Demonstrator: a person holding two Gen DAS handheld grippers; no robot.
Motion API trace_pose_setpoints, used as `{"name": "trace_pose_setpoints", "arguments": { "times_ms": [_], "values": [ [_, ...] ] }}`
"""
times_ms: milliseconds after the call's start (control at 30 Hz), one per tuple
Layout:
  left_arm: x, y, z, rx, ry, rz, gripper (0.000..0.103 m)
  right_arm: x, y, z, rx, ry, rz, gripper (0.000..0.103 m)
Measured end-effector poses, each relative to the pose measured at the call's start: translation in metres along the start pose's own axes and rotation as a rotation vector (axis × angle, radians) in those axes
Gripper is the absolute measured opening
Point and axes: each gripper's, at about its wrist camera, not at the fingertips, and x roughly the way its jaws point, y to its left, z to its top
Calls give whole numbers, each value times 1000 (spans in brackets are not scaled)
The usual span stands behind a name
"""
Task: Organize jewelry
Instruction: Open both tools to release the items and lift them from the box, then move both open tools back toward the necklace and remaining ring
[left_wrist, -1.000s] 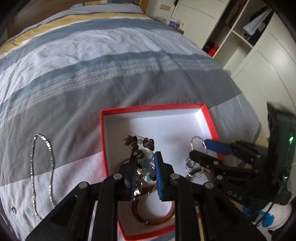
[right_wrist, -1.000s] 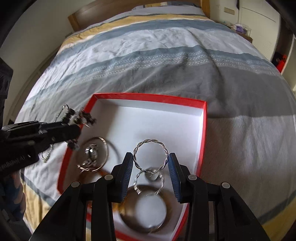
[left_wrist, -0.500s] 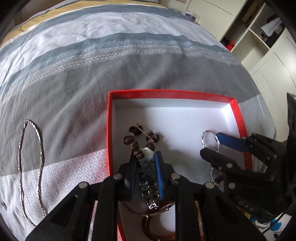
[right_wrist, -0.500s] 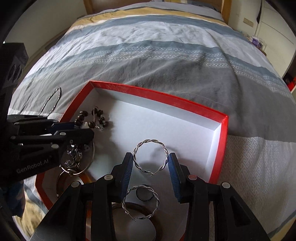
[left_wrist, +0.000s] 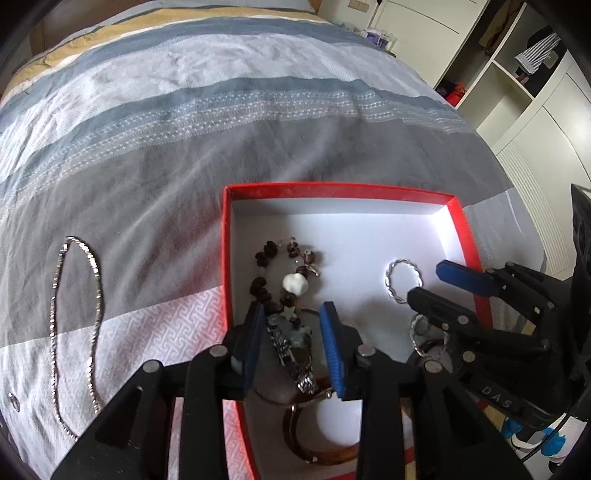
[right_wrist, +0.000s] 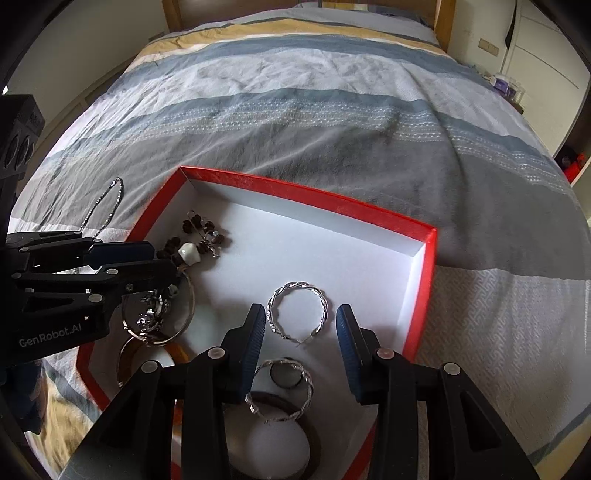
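A red box (left_wrist: 226, 258) (right_wrist: 424, 280) with a white inside lies on the bed. A brown bead bracelet (left_wrist: 264, 258) (right_wrist: 201, 229) with a white bead lies in its left part. My left gripper (left_wrist: 293, 347) (right_wrist: 147, 258) is open over a metal watch (left_wrist: 291, 354), just behind the beads. My right gripper (right_wrist: 301, 332) (left_wrist: 430, 282) is open around a twisted silver ring (right_wrist: 297, 312) (left_wrist: 402, 275) lying on the box floor. A second twisted ring (right_wrist: 280, 391) and wooden bangles (left_wrist: 317, 439) (right_wrist: 269, 439) lie nearer in the box. A silver chain necklace (left_wrist: 74, 321) (right_wrist: 105, 206) lies on the bedspread, left of the box.
The striped grey, white and yellow bedspread (left_wrist: 184, 110) stretches beyond the box. White wardrobes and open shelves (left_wrist: 517, 74) stand to the right of the bed. A wooden headboard (right_wrist: 303, 7) is at the far end.
My left gripper has let go of the bead bracelet, which now lies in the box, and its jaws have opened. The twisted ring now lies on the box floor between my right fingers.
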Motion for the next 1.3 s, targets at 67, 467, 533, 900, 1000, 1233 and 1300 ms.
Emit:
{"name": "trace_pose_setpoints", "arguments": {
  "times_ms": [67,467,533,900,1000,1233,1300],
  "values": [
    [-9,1,-4,-5,-17,0,31,-8,1,-4,15,-8,-3,40],
    [-69,24,-39,-35,-98,53,40,-57,24,-42,144,-36,-2,40],
    [-81,32,-50,-42,-104,63,43,-67,31,-48,166,-37,-11,40],
    [-171,80,-117,-64,-109,155,49,-122,68,-80,265,-21,-31,45],
    [-199,91,-128,-70,-121,187,50,-142,80,-86,272,-22,-43,46],
    [-252,115,-142,-86,-171,237,51,-171,104,-99,306,11,-48,47],
    [-267,123,-146,-104,-186,241,51,-176,109,-100,319,16,-41,47]
  ]
}}
